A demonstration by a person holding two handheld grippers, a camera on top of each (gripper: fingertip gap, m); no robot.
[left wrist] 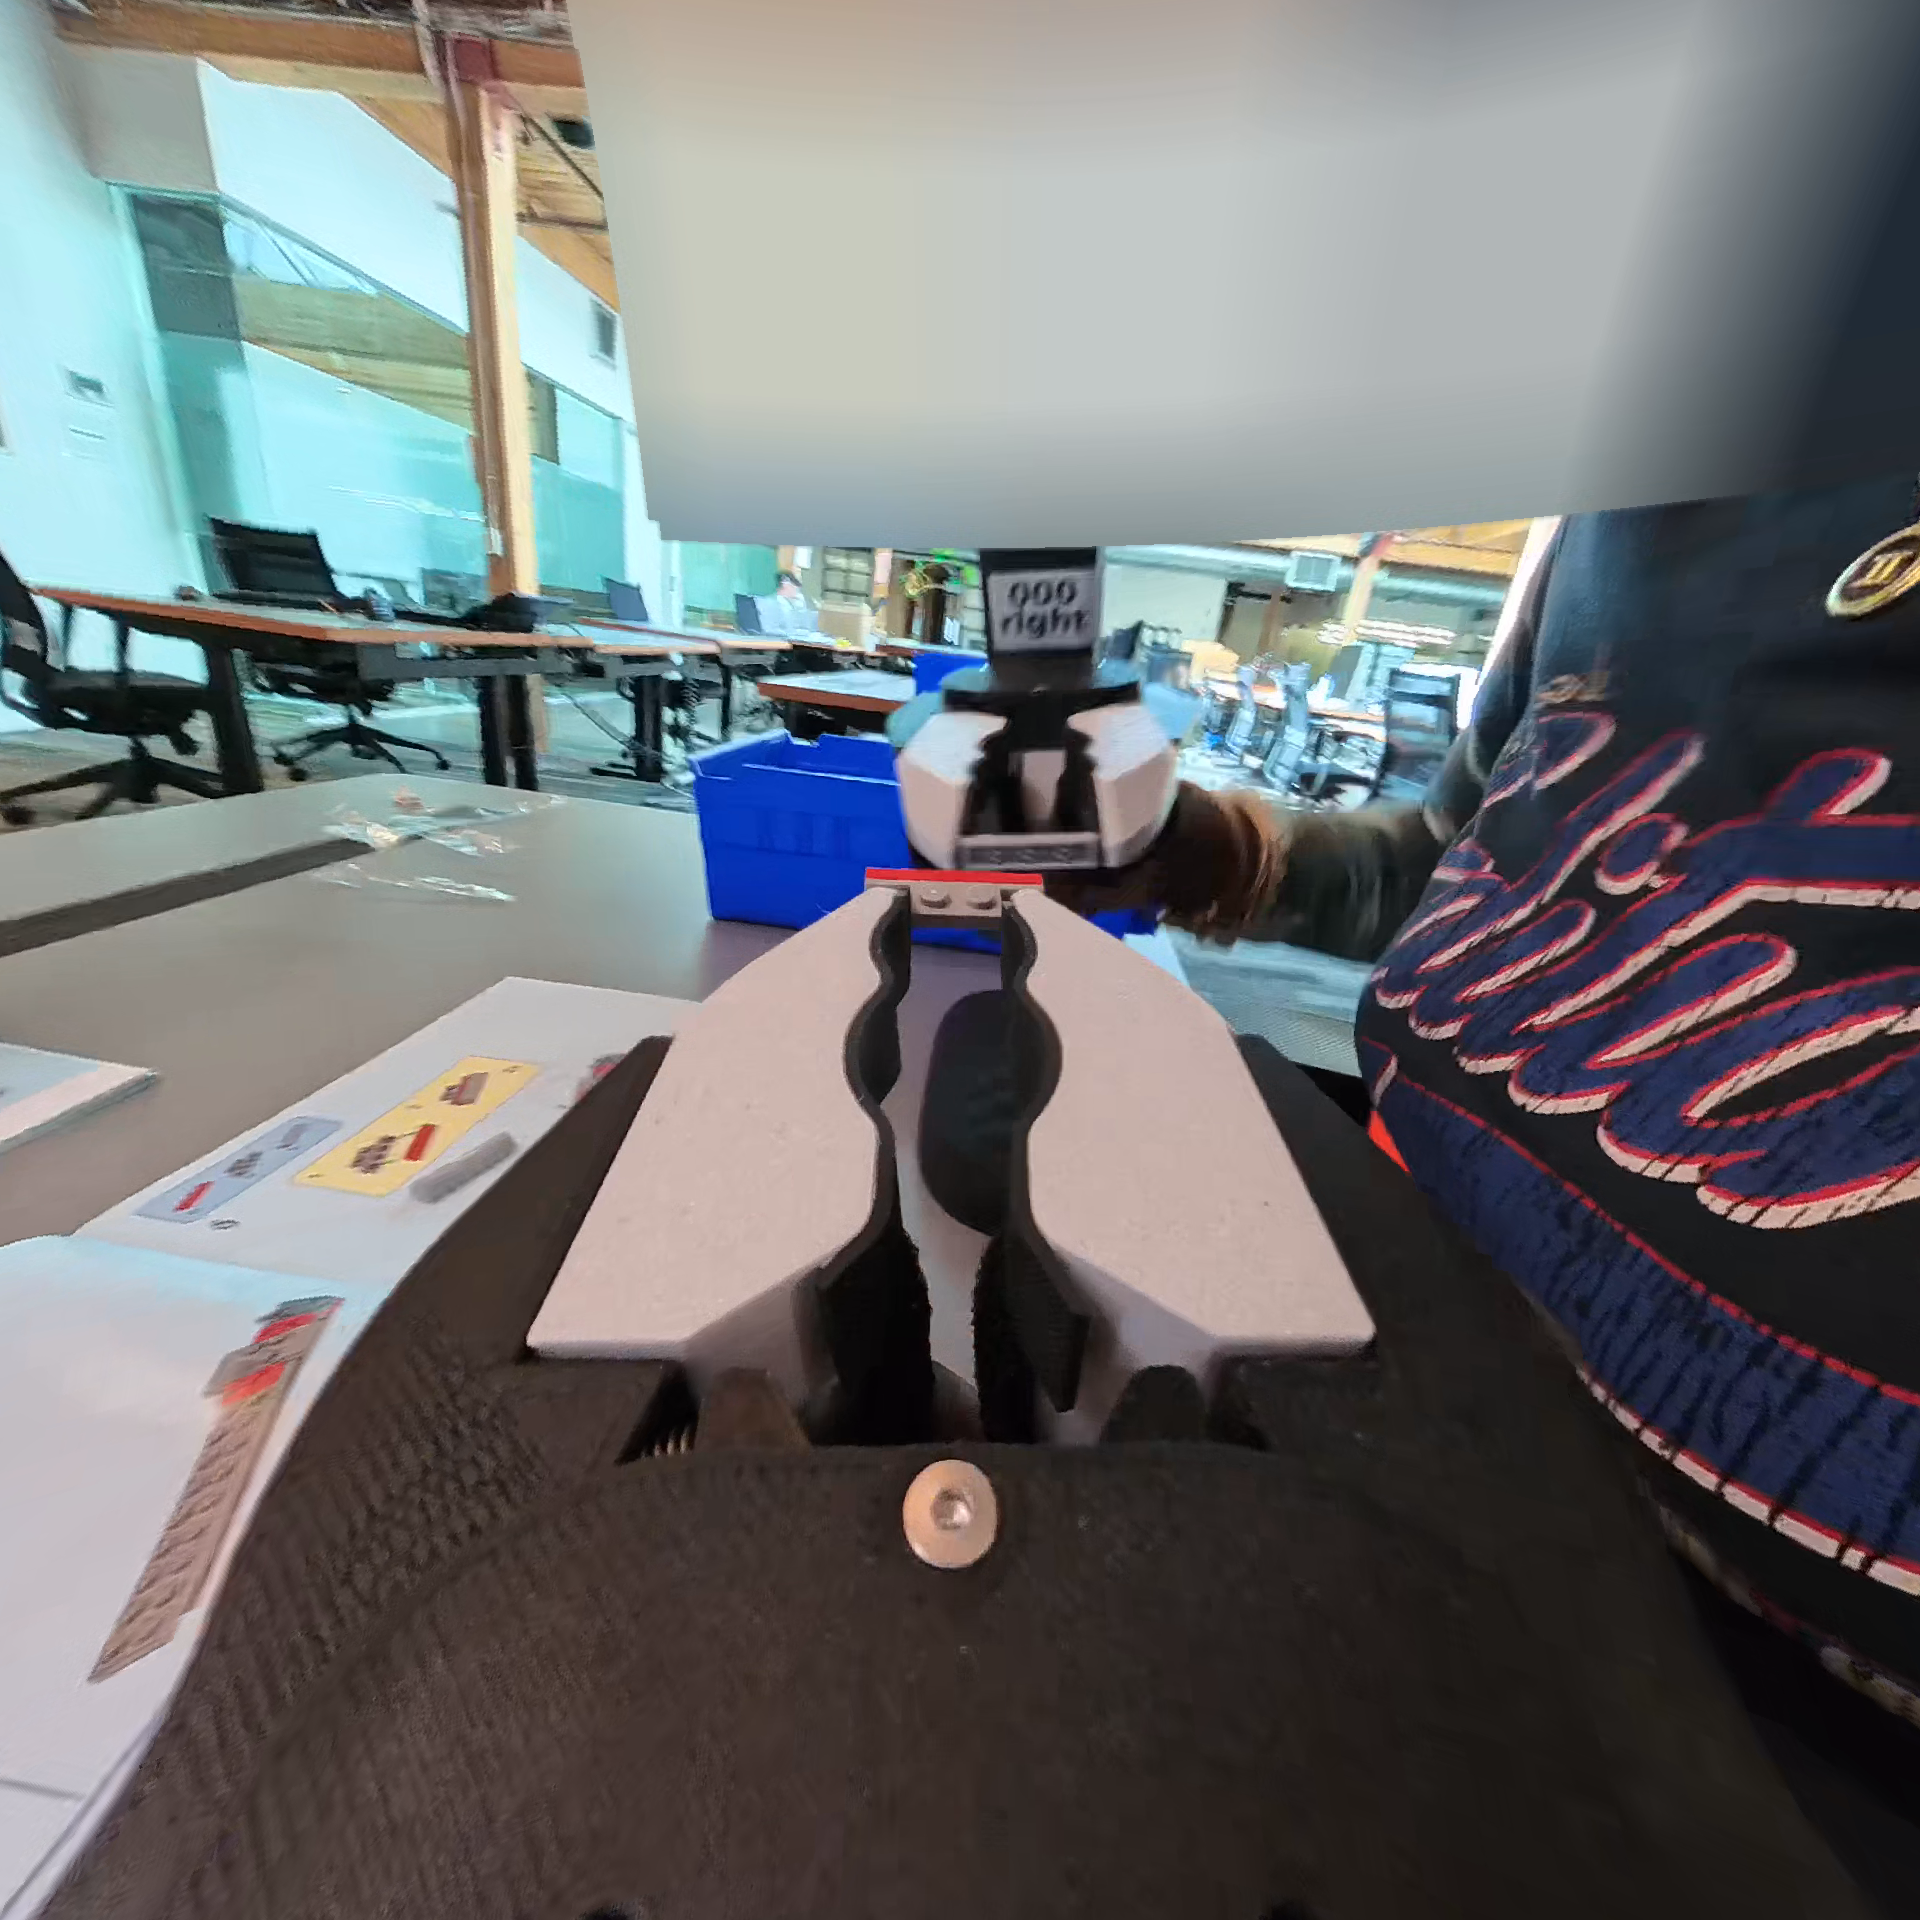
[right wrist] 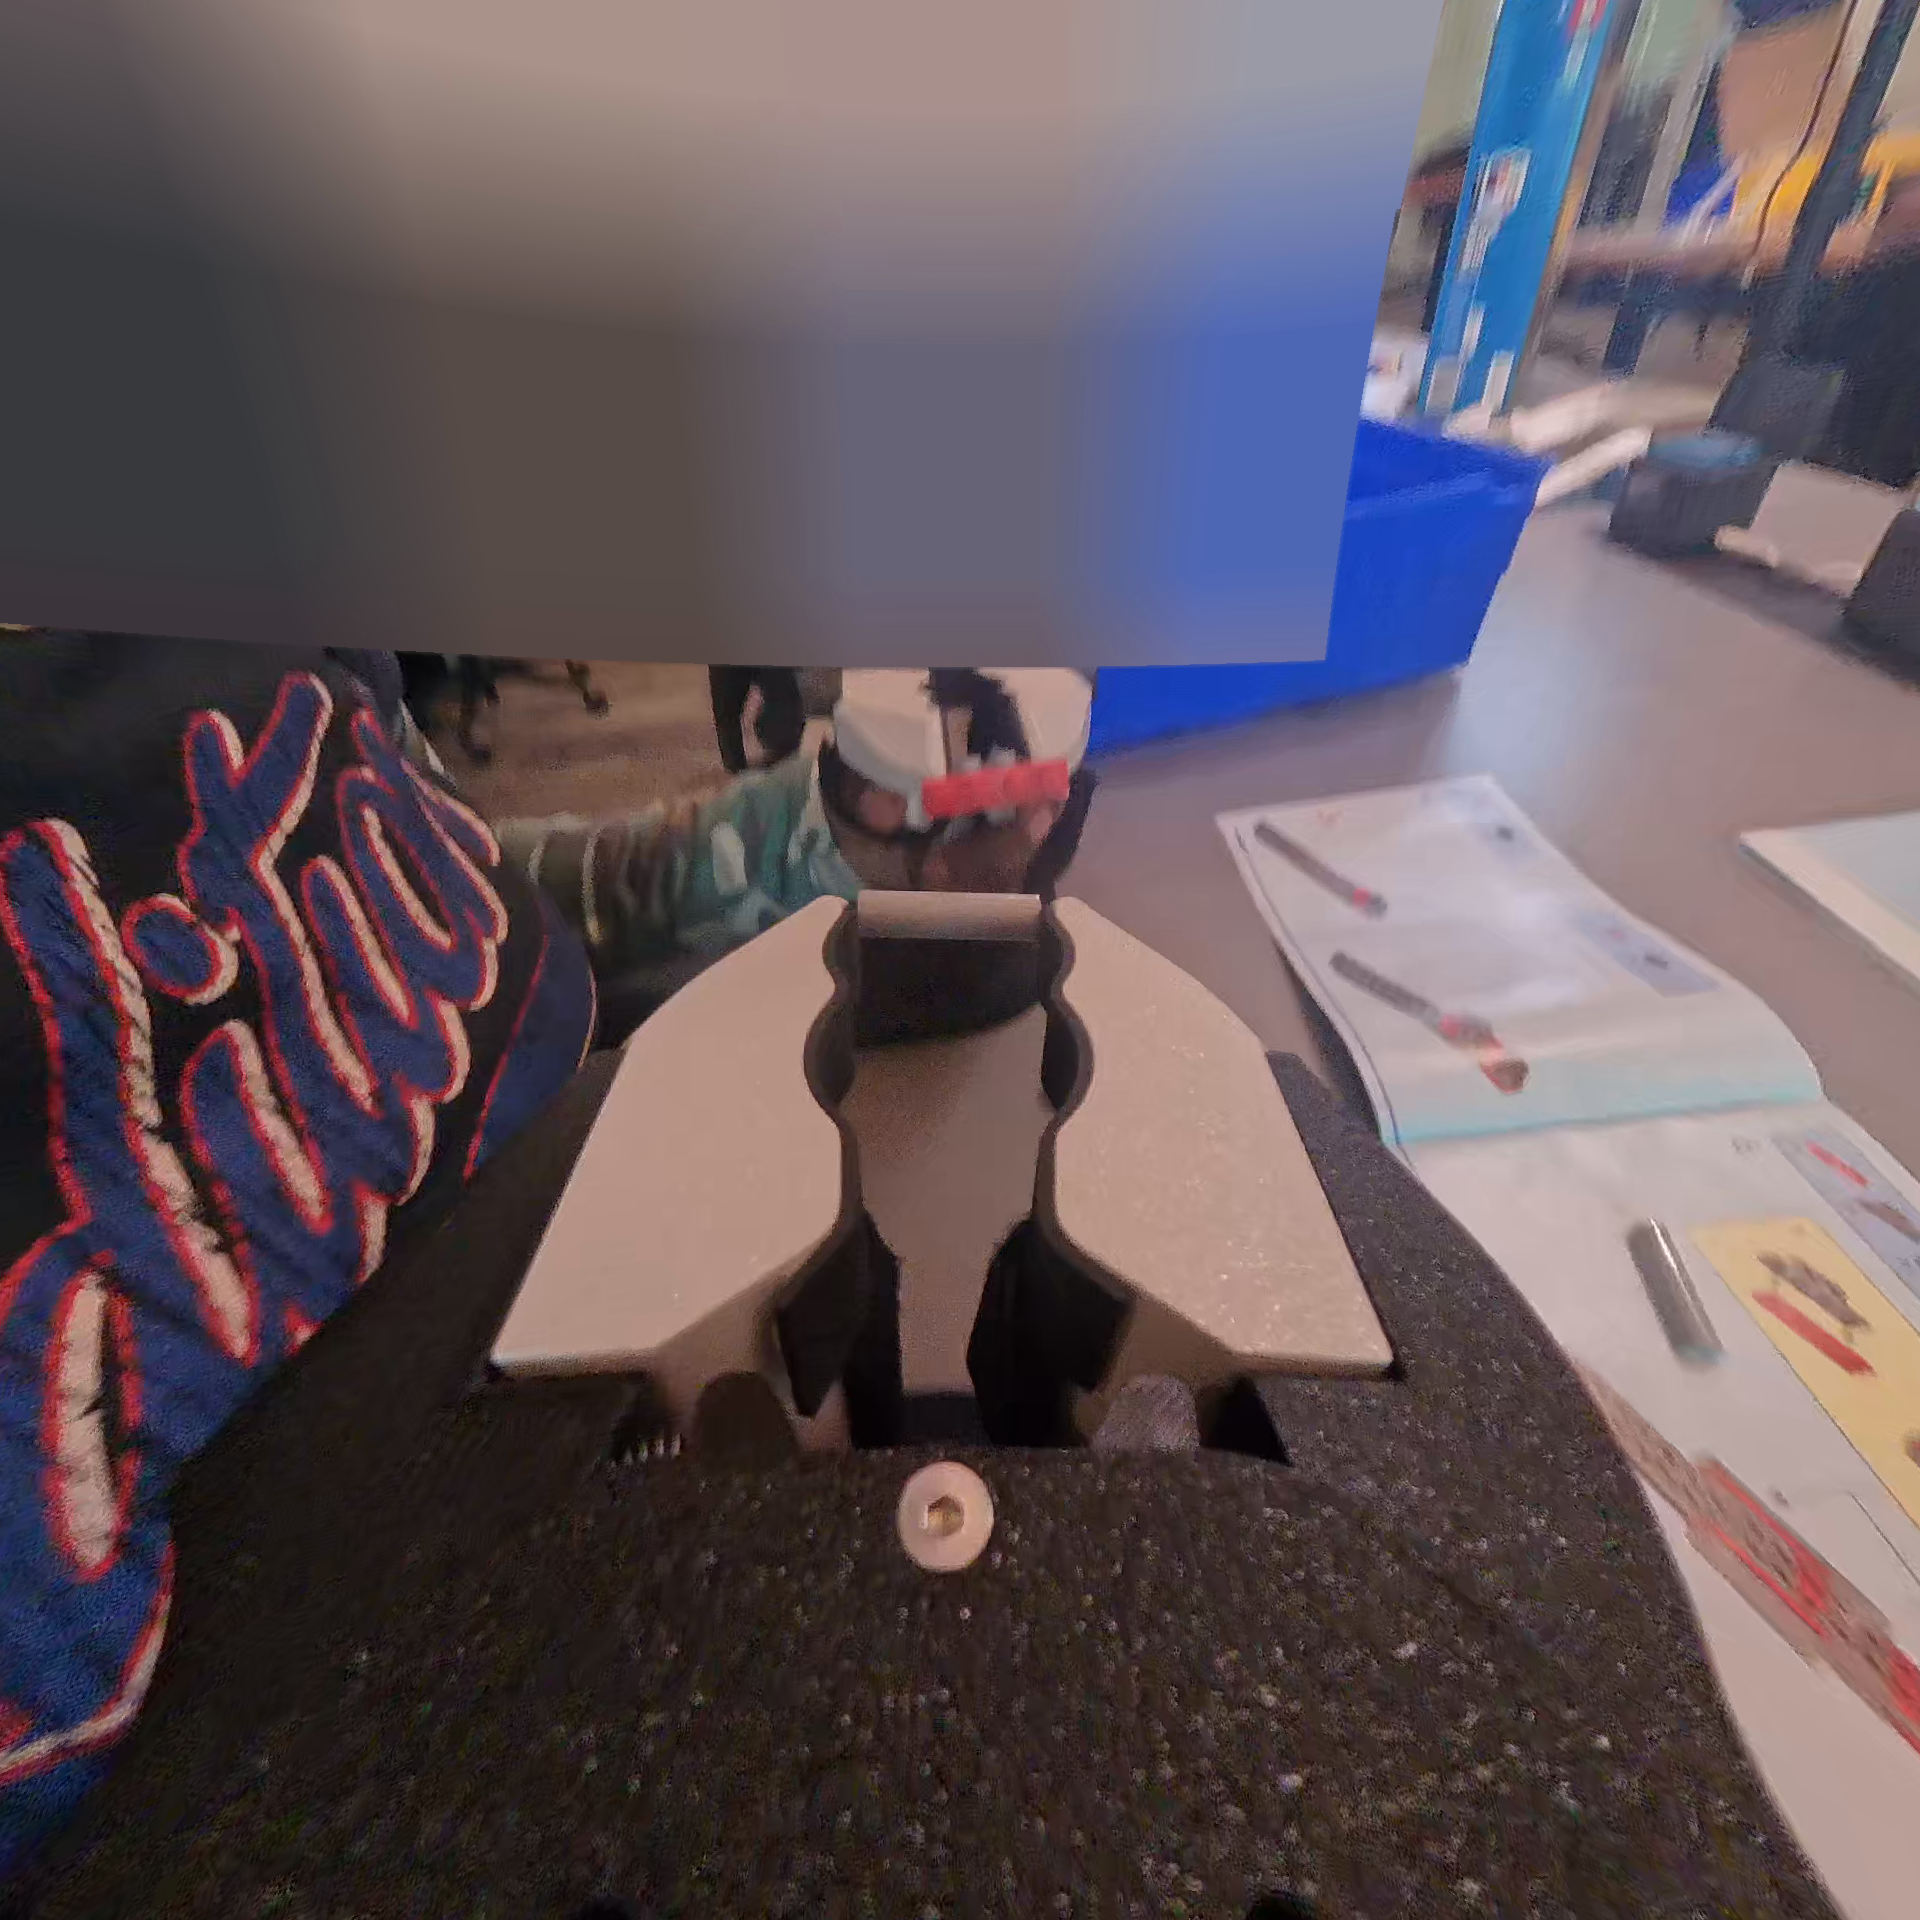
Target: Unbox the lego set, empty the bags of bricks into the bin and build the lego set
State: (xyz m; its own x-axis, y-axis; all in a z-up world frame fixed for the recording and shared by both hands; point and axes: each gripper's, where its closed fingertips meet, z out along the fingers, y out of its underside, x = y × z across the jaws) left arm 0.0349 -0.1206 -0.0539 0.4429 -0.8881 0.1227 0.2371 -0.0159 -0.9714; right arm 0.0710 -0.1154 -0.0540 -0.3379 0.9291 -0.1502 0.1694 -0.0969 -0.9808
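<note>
We see a grey table (left wrist: 260,977) carrying everything. On it stands a blue bin (left wrist: 790,831) toward the far side, and in the right wrist view a tall blue box (right wrist: 1496,208) stands upright just behind the bin. An open instruction booklet (left wrist: 343,1122) lies flat on the near part, with 1 small dark grey rod-shaped piece (left wrist: 462,1166) resting on its page. A few empty clear plastic bags (left wrist: 416,831) lie on the table farther off, left of the bin.

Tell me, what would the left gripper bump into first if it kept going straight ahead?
Probably the right gripper, which faces the left gripper head-on just past its red-and-grey brick piece. Depth is hard to judge.
</note>
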